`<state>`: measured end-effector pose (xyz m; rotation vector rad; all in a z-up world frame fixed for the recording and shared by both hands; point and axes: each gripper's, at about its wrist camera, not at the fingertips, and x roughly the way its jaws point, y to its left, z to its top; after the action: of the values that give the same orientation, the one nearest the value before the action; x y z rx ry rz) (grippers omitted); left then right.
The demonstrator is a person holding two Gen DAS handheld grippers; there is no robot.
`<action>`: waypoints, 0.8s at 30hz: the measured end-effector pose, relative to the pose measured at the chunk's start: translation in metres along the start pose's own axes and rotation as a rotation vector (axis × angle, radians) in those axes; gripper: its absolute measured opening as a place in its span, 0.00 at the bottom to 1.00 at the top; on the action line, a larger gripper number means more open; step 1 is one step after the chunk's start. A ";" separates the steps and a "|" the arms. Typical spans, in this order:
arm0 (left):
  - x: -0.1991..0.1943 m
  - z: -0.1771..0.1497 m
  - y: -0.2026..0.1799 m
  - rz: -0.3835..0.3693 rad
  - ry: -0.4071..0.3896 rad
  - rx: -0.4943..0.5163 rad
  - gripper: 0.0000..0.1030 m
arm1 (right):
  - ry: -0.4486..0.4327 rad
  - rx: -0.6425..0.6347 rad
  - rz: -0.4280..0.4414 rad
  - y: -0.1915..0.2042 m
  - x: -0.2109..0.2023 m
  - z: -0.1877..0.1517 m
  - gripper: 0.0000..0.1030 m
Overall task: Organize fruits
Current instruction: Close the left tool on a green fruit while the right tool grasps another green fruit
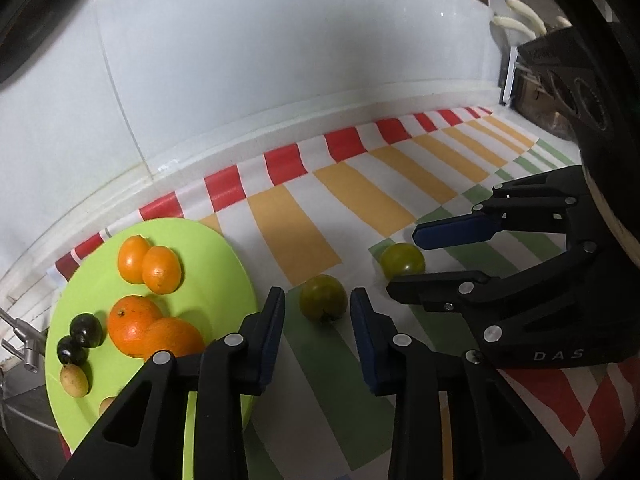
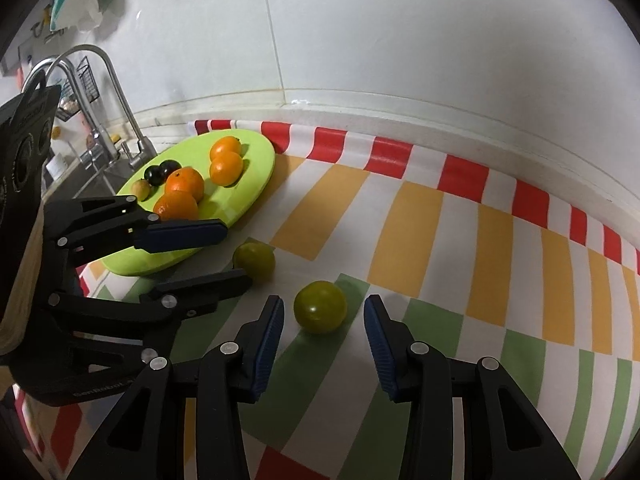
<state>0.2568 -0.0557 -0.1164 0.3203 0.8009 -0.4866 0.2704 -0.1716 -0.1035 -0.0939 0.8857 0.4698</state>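
A striped cloth (image 2: 420, 216) covers the counter up to the white wall; its far and right stretches lie bare. At the cloth's left edge sits a green plate (image 1: 208, 264) holding oranges (image 1: 150, 264), two dark fruits (image 1: 80, 338) and small yellowish ones, with a tap (image 2: 108, 92) and a sink beyond it. Two green fruits lie on the cloth just right of the plate, near each other but apart.

Both grippers slant down toward the cloth, side by side, each aimed at its own fruit. The left gripper (image 1: 318, 304) has its jaws narrowly parted around the left fruit (image 1: 323, 297); a small gap shows on each side, so the pads do not press it. The right gripper (image 2: 324, 314) stands a little wider around the right fruit (image 2: 320, 307), with clear gaps on both sides, and nothing is gripped. In the left view the right gripper's lower finger (image 1: 440, 290) lies very near the right fruit; whether it touches I cannot tell.
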 end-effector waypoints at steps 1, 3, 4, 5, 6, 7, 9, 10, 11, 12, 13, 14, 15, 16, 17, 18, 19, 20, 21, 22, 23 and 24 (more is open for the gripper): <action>0.002 0.000 0.000 -0.002 0.005 -0.003 0.30 | 0.004 0.000 0.001 0.000 0.001 0.000 0.40; 0.006 0.001 0.001 -0.006 0.019 -0.009 0.30 | 0.015 0.004 0.007 -0.002 0.005 0.000 0.35; 0.007 0.001 0.000 -0.007 0.024 -0.011 0.30 | 0.019 0.007 0.011 -0.003 0.006 0.000 0.35; 0.009 0.002 0.000 -0.004 0.029 -0.010 0.30 | 0.020 0.009 0.011 -0.003 0.006 -0.001 0.34; 0.010 0.002 -0.001 0.000 0.034 -0.007 0.29 | 0.021 0.013 0.012 -0.004 0.005 -0.001 0.30; 0.012 0.002 -0.001 0.001 0.038 -0.008 0.26 | 0.021 0.016 0.012 -0.004 0.005 -0.002 0.29; 0.012 0.002 -0.002 0.002 0.041 -0.011 0.26 | 0.017 0.023 0.007 -0.006 0.003 -0.003 0.29; 0.012 0.002 -0.002 0.002 0.042 -0.014 0.26 | 0.014 0.027 0.005 -0.006 0.002 -0.003 0.29; 0.009 0.001 -0.002 -0.003 0.042 -0.018 0.26 | 0.013 0.031 0.002 -0.006 0.001 -0.004 0.29; 0.007 0.001 -0.003 -0.002 0.039 -0.020 0.26 | 0.011 0.035 0.001 -0.006 0.000 -0.005 0.29; 0.004 0.001 -0.003 0.006 0.037 -0.023 0.26 | 0.009 0.039 0.002 -0.006 -0.002 -0.005 0.29; 0.001 0.001 -0.004 0.015 0.036 -0.025 0.26 | 0.007 0.043 0.002 -0.006 -0.003 -0.005 0.29; -0.003 0.001 -0.004 0.022 0.033 -0.032 0.26 | 0.002 0.048 0.002 -0.005 -0.006 -0.006 0.29; -0.007 0.001 -0.004 0.023 0.028 -0.041 0.26 | -0.003 0.051 0.003 -0.005 -0.008 -0.006 0.29; -0.011 0.001 -0.004 0.025 0.023 -0.049 0.26 | -0.007 0.053 0.003 -0.005 -0.011 -0.006 0.29; -0.016 0.001 -0.005 0.029 0.018 -0.058 0.26 | -0.012 0.054 0.003 -0.004 -0.013 -0.006 0.29; -0.020 0.001 -0.005 0.030 0.012 -0.065 0.26 | -0.018 0.055 0.003 -0.003 -0.017 -0.006 0.29; -0.025 0.001 -0.005 0.031 0.006 -0.071 0.26 | -0.025 0.056 0.004 -0.001 -0.020 -0.006 0.29; -0.030 0.001 -0.006 0.035 -0.001 -0.079 0.26 | -0.033 0.058 0.004 0.000 -0.024 -0.006 0.29; -0.035 0.001 -0.006 0.042 -0.006 -0.086 0.26 | -0.039 0.058 0.005 0.001 -0.028 -0.006 0.29; -0.040 0.001 -0.006 0.047 -0.011 -0.093 0.26 | -0.045 0.059 0.006 0.003 -0.031 -0.005 0.29; -0.046 0.000 -0.006 0.050 -0.020 -0.106 0.26 | -0.053 0.059 0.008 0.004 -0.035 -0.005 0.29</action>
<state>0.2266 -0.0471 -0.0820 0.2364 0.7945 -0.3987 0.2460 -0.1817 -0.0791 -0.0243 0.8476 0.4515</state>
